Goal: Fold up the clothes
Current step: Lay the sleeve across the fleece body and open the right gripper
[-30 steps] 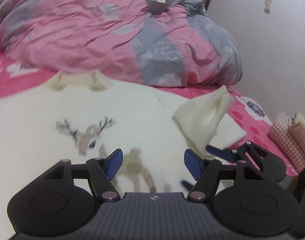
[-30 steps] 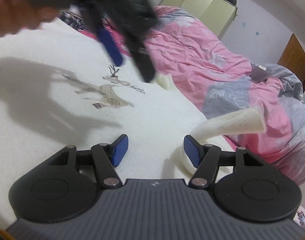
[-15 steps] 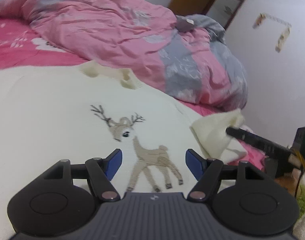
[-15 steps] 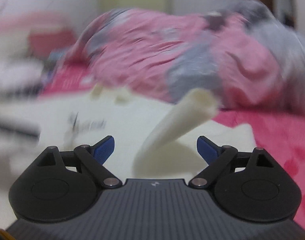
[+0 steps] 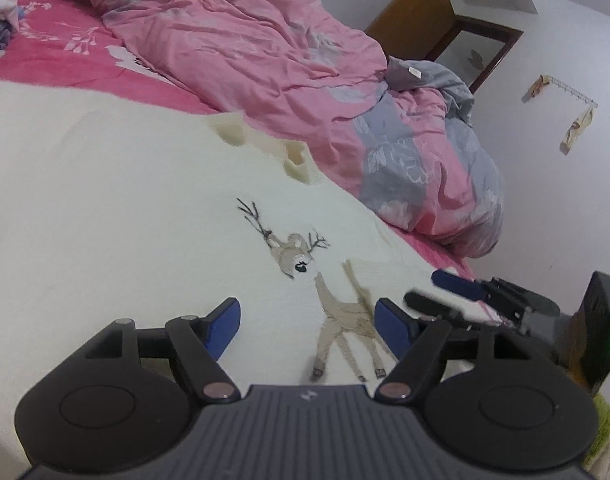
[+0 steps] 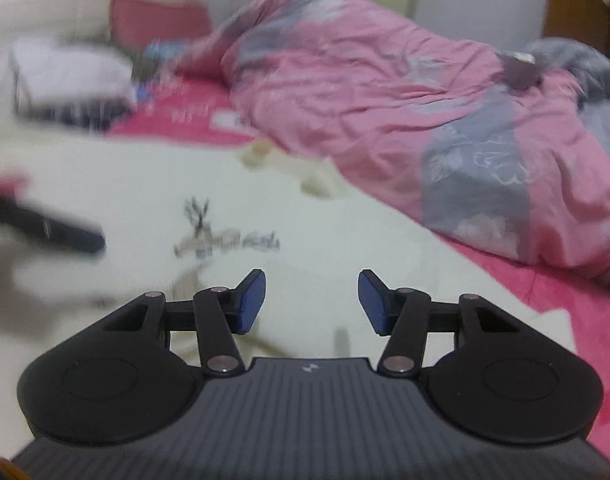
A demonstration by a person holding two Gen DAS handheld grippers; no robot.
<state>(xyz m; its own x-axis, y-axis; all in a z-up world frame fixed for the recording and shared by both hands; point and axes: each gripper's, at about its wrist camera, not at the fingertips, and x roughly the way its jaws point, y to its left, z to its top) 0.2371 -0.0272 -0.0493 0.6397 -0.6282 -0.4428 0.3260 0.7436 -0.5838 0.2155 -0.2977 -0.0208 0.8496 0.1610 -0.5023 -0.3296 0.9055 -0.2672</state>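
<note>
2 empty claws above cream sweater (image 5: 145, 208) on bed

Left gripper (image 5: 307, 326): jaws opening, nothing between the blue pads, only cloth beneath.
Sweater (image 5: 105, 208): cream, spread flat under and ahead of the gripper; its deer motif (image 5: 329, 292) lies just ahead.
Right gripper (image 5: 441, 292): just to the right, blurred.
Duvet (image 5: 289, 64): pink and grey, bunched far ahead.
</note>
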